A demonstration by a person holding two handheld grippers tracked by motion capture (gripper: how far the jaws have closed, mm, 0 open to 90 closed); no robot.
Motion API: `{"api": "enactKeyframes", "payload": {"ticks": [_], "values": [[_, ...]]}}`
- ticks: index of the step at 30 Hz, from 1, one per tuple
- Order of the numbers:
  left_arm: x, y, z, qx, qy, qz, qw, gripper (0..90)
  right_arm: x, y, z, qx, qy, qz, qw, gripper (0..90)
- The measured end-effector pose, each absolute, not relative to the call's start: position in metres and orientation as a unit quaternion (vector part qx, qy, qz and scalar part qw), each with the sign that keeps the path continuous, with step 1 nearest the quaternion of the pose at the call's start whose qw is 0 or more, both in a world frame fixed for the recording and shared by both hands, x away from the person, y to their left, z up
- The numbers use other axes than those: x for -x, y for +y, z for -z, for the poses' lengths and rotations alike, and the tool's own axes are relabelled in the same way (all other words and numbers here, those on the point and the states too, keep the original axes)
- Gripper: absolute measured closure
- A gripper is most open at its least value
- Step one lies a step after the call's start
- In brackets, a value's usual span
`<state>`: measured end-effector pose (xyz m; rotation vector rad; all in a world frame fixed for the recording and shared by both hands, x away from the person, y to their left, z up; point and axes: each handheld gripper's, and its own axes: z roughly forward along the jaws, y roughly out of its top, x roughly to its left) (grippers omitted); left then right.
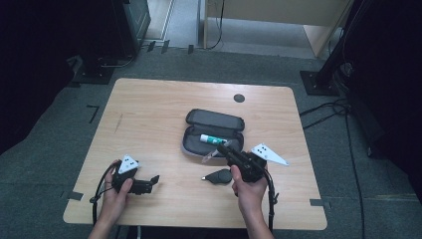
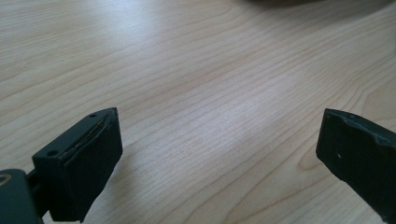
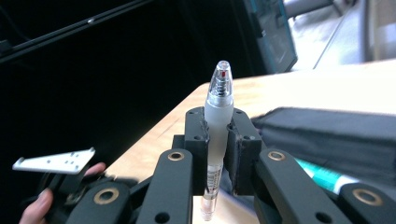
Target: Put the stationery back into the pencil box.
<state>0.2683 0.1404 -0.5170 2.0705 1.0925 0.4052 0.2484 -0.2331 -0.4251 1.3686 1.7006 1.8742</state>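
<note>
Left claw [image 1: 155, 179]: near the table's front-left corner, held low and about level by the person's left hand [image 1: 115, 195]; jaws spread wide with bare wood between them, gripping nothing. Likely parked there to keep out of the way of the work.

Light wooden table [image 1: 149, 109]: rounded corners, small dark round cap near the rear edge.

Dark grey zip pencil case of fabric [image 1: 214, 130]: lies open at the table's middle, lid folded back toward the rear edge, so its contents can be reached from the front. A white marker with green cap [image 1: 214, 139] lies inside.

Small black teardrop-shaped object [image 1: 220, 176]: on the table in front of the case, just left of the right hand [image 1: 248, 193]; what it is cannot be told.

Right claw [image 3: 218, 140]: raised in front of the case, jaws clamped narrowly on a translucent frosted pen with clear spring tip [image 3: 218, 116], gripped at its middle, tip pointing away from the hand. This grip probably keeps the pen steady for carrying, judging by the open case just beyond.
</note>
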Motion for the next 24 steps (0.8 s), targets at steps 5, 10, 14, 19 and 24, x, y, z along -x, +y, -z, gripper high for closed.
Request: {"api": "enactKeyframes", "payload": {"ticks": [5,10,14,19,24], "values": [[-0.270,0.131,0.520,-0.827,0.420,-0.166,0.334,0.8,-0.259,-0.230,0.424,-0.482,0.580,-0.637,0.160,80.0],[-0.271,0.132,0.520,-0.824,0.427,-0.165,0.334,0.8,-0.270,-0.221,0.428,-0.488,0.589,-0.616,0.188,80.0],[-0.271,0.130,0.520,-0.829,0.419,-0.170,0.329,0.7,-0.279,-0.211,0.435,-0.494,0.595,-0.597,0.212,80.0],[-0.271,0.130,0.520,-0.829,0.419,-0.171,0.329,0.8,-0.294,-0.199,0.448,-0.512,0.595,-0.576,0.229,79.9],[-0.271,0.130,0.520,-0.829,0.419,-0.171,0.329,0.8,-0.303,-0.188,0.455,-0.515,0.590,-0.585,0.210,79.9]]}}
